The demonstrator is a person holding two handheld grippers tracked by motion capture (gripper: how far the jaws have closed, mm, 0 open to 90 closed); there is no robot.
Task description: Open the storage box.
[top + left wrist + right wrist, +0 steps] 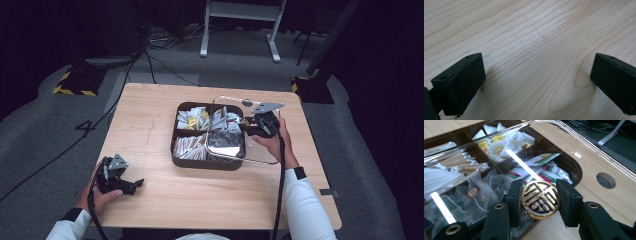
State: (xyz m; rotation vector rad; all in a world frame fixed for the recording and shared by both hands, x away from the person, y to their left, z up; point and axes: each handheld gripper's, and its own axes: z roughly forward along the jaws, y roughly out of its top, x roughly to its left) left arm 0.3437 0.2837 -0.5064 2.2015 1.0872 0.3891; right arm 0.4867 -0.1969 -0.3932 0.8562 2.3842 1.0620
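High view: one wooden table [150, 115], one brown four-compartment box [200, 163] at frame centre holding sachets and tea bags, one clear lid [260, 155] tilted over its right half. Right gripper [250, 127] sits at the lid; left gripper [136, 184] lower left.

Left gripper view: jaws wide apart, nothing between them, bare wood.

Right gripper view: jaws clamped on the lid's one gold knob [540, 200], centre-bottom; sachets visible through the lid.

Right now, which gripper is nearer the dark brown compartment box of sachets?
Right. The right gripper hangs at the box's right edge, gripping the clear lid's gold knob. The left gripper rests open on the wooden table, well off to the box's left.
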